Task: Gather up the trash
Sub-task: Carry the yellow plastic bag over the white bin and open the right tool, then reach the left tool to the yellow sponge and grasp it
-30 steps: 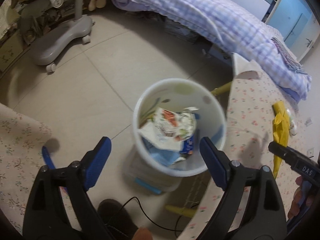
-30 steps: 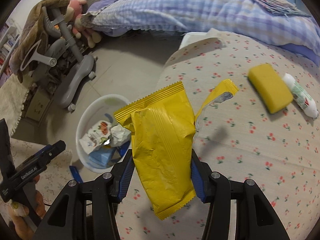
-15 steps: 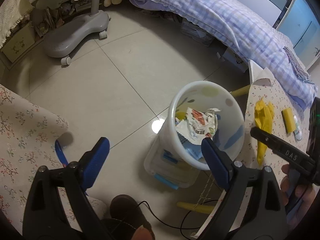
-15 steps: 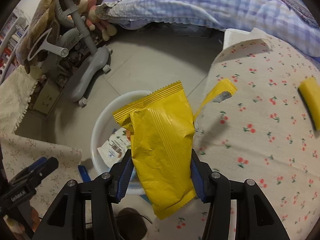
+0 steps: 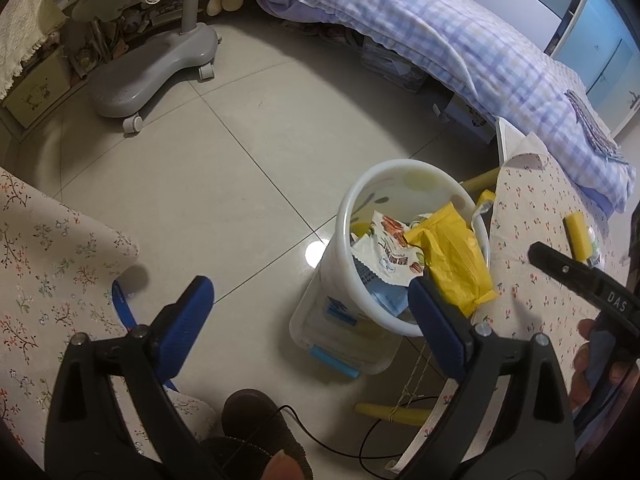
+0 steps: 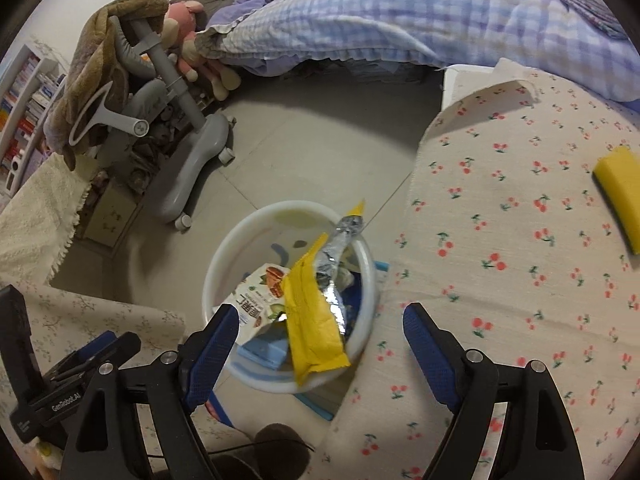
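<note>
A white trash bin (image 5: 348,216) (image 6: 224,256) stands on the floor between two cloth-covered tables. A yellow wrapper (image 5: 452,256) (image 6: 312,320) lies across the bin's near rim on top of other wrappers, its torn strip sticking up. My right gripper (image 6: 316,336) is open just above the bin, nothing between its fingers. My left gripper (image 5: 310,304) is open and empty, left of the bin above the floor. The right gripper's body (image 5: 580,284) shows at the right of the left wrist view.
A yellow sponge (image 6: 620,188) (image 5: 578,236) lies on the cherry-print table (image 6: 520,240). A grey chair base (image 5: 148,68) and a bed with a checked quilt (image 5: 460,48) stand behind. A clear box (image 5: 340,340) sits under the bin. A floral-cloth table (image 5: 48,264) is at left.
My right gripper has opened and the yellow wrapper has dropped into the bin. My left gripper has drawn back to the left, still open.
</note>
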The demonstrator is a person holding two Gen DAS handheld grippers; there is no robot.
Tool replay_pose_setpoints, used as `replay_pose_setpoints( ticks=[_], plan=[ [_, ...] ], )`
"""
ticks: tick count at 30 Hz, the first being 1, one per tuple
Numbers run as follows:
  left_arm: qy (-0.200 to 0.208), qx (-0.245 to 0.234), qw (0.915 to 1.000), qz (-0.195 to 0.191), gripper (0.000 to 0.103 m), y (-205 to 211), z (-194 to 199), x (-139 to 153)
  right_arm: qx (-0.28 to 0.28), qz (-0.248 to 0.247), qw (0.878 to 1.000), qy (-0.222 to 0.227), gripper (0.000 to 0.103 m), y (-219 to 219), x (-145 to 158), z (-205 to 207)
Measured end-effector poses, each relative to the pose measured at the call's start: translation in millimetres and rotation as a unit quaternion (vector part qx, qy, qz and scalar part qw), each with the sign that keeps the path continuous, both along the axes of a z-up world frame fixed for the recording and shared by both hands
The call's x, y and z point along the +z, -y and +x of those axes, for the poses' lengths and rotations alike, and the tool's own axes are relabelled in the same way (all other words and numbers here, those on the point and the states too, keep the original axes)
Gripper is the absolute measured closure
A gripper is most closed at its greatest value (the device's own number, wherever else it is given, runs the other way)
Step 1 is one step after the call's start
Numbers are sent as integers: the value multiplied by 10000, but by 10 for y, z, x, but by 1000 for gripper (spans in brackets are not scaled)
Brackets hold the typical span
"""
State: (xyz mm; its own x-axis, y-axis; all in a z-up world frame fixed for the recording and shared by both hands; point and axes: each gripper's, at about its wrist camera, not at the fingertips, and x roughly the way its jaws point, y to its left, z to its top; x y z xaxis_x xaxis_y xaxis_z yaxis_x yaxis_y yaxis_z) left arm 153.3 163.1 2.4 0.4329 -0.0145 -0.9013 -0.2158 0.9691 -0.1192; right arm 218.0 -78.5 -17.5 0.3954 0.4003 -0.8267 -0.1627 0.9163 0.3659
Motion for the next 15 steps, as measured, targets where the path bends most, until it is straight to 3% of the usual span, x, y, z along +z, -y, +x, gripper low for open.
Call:
replay_pose_setpoints(
  ticks=[6, 15],
  plan=[
    [-12, -157, 9999, 43, 6, 110, -2, 13, -187, -371, 9991, 105, 17, 338, 111, -120],
    [-161, -459, 9988, 60, 6, 430, -8, -45, -755, -469, 9960, 110, 17, 1080, 262, -251]
  ],
)
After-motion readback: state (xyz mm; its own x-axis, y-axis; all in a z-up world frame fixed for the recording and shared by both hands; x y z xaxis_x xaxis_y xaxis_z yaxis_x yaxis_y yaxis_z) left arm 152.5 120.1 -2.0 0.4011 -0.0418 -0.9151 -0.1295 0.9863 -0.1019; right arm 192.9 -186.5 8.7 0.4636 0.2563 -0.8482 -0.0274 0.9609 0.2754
